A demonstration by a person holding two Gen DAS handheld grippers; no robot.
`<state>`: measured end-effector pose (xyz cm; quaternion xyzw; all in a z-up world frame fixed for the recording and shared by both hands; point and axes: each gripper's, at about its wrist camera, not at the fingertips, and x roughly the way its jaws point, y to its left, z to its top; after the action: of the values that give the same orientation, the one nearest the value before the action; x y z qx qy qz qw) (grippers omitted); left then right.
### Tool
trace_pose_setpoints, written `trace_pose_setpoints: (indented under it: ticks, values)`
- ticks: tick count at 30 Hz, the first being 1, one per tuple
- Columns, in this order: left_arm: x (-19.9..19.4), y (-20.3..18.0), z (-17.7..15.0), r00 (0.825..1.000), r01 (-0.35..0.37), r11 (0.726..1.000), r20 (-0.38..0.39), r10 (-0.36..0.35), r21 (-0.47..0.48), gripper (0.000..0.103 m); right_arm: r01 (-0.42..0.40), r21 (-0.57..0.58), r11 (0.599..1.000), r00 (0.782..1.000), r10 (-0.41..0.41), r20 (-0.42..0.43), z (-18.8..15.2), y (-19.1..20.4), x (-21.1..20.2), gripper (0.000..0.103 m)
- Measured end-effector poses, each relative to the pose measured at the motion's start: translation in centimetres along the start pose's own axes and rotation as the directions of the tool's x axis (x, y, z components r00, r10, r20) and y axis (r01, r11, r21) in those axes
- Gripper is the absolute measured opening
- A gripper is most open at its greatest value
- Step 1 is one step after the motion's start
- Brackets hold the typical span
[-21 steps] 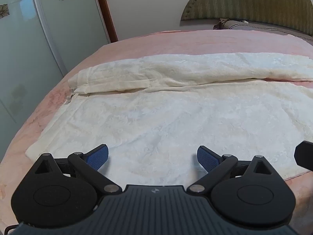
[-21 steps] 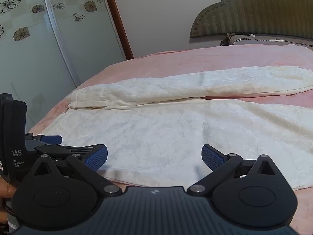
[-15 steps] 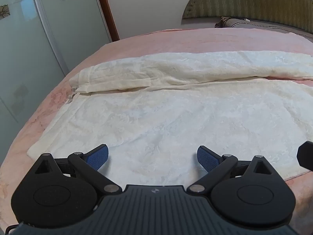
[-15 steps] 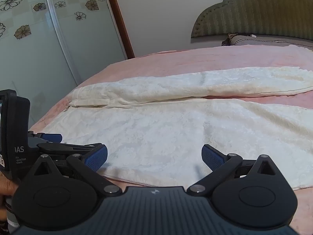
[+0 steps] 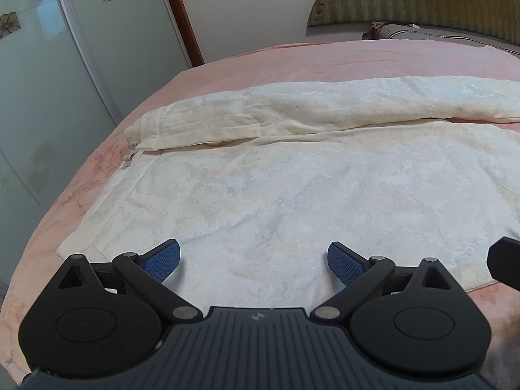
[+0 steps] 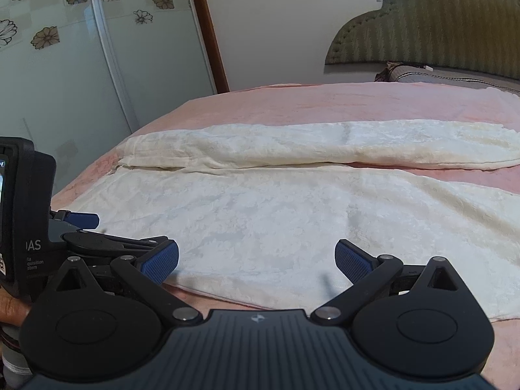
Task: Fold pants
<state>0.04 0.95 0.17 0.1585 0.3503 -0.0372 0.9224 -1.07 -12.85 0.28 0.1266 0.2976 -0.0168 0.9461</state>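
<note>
Cream-white patterned pants (image 5: pixel 292 188) lie spread flat on a pink bed (image 5: pixel 341 61), waistband at the left, the legs running right. The far leg (image 5: pixel 325 107) lies apart from the near leg (image 6: pixel 292 214). My left gripper (image 5: pixel 253 258) is open and empty, hovering over the near leg close to its front edge. My right gripper (image 6: pixel 256 260) is open and empty, just above the near leg's front hem edge. The left gripper's body (image 6: pixel 26 214) shows at the left of the right wrist view.
Frosted sliding wardrobe doors with flower decals (image 6: pixel 65 65) stand left of the bed. A green padded headboard (image 6: pixel 438 26) and a pillow (image 6: pixel 438 74) are at the far right. The bed edge curves down at the left (image 5: pixel 39 227).
Both grippers have eased slightly back and lower toward the front edge of the pants. Both jaws stay open and the pants have not moved.
</note>
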Motion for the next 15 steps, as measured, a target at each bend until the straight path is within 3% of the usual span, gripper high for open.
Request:
trace_pose_setpoints:
  ticks: [15]
  values:
    - [-0.02,0.09,-0.29,1.0,-0.016,1.0,-0.01,0.016,0.008,0.099,0.022,-0.027,0.999,1.0,-0.022,0.003,-0.11,0.98,-0.28,0.103]
